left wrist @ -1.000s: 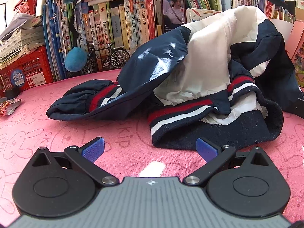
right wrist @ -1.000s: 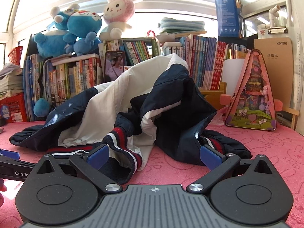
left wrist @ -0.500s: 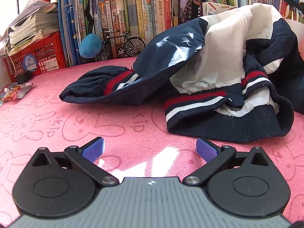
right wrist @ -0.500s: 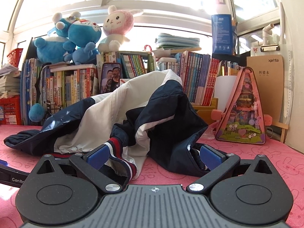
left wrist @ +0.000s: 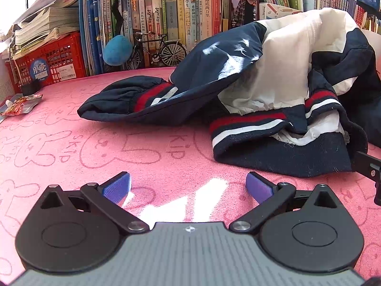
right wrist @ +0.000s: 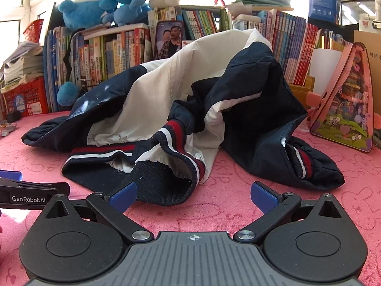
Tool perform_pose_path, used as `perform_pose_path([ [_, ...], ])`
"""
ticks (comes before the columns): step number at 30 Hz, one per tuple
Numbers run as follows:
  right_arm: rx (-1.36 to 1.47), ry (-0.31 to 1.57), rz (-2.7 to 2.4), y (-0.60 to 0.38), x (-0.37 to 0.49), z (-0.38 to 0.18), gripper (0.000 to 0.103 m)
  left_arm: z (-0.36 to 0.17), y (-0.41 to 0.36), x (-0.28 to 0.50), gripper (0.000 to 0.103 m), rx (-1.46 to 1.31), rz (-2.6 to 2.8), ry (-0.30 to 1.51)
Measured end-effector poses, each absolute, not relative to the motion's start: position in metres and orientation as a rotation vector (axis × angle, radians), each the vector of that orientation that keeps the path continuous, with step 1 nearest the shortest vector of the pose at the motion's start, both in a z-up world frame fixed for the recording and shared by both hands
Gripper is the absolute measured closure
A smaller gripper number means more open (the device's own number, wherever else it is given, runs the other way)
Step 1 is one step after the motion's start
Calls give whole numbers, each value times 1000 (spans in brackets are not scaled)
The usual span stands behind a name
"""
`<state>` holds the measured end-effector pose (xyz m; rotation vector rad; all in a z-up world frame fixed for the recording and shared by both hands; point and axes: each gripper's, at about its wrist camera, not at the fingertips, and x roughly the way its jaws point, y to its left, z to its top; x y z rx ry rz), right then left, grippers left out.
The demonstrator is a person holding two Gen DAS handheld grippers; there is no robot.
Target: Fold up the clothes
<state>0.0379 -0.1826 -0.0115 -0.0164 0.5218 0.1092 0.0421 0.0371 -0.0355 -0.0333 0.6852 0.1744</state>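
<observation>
A navy and white jacket [left wrist: 257, 83] with red-and-white striped ribbing lies crumpled in a heap on the pink cloth [left wrist: 95, 147]. One sleeve [left wrist: 123, 100] stretches out to the left. My left gripper [left wrist: 188, 188] is open above bare cloth, short of the jacket's hem [left wrist: 281, 157]. In the right wrist view the same jacket [right wrist: 181, 104] fills the middle, and my right gripper [right wrist: 194, 196] is open with the navy hem [right wrist: 152, 186] just ahead of its left fingertip. Nothing is held by either gripper.
Books [left wrist: 166, 19], a phone [left wrist: 243, 2] and a toy bicycle [left wrist: 157, 52] line the back. A red crate [left wrist: 50, 59] with papers stands at the left, with a snack wrapper [left wrist: 19, 103] nearby. A pink triangular toy [right wrist: 345, 104] stands at the right. Plush toys [right wrist: 107, 0] sit above the books.
My left gripper has backed away to the left, so more bare cloth shows before the jacket. My right gripper has tilted down and come closer to the hem. Both stayed open.
</observation>
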Motion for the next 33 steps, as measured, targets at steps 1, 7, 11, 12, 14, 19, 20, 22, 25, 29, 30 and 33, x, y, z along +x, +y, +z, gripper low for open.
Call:
perform_pose_path([
  [1, 17, 518, 107, -187, 41, -11, 0, -35, 40, 42, 0, -49, 171, 683],
  [7, 93, 548, 16, -214, 54, -13, 0, -26, 47, 46, 0, -103, 47, 591],
  [11, 23, 589, -23, -210, 74, -16, 0, -22, 27, 79, 0, 90, 87, 603],
  [12, 9, 597, -23, -207, 80, -16, 0, -25, 22, 91, 0, 127, 87, 644],
  [14, -21, 612, -22, -202, 91, -16, 0, -32, 19, 108, 0, 132, 25, 701],
  [19, -158, 567, -111, -193, 105, -9, 0, -30, 23, 120, 0, 115, -37, 745],
  [20, -178, 544, -147, -195, 104, -7, 0, -31, 25, 121, 0, 109, -35, 744],
  [22, -185, 501, -203, -206, 100, -1, 0, -33, 30, 119, 0, 86, -28, 739],
  [25, -120, 473, -211, -232, 88, 4, 0, -33, 36, 117, 0, 60, -20, 731],
  [29, -105, 463, -232, -255, 63, 3, 0, -28, 36, 106, 0, 116, -27, 708],
  [30, -100, 458, -237, -260, 55, 2, 0, -27, 36, 102, 0, 133, -27, 700],
  [33, -51, 423, -254, -278, 29, 5, 0, -22, 36, 87, 0, 171, -7, 654],
])
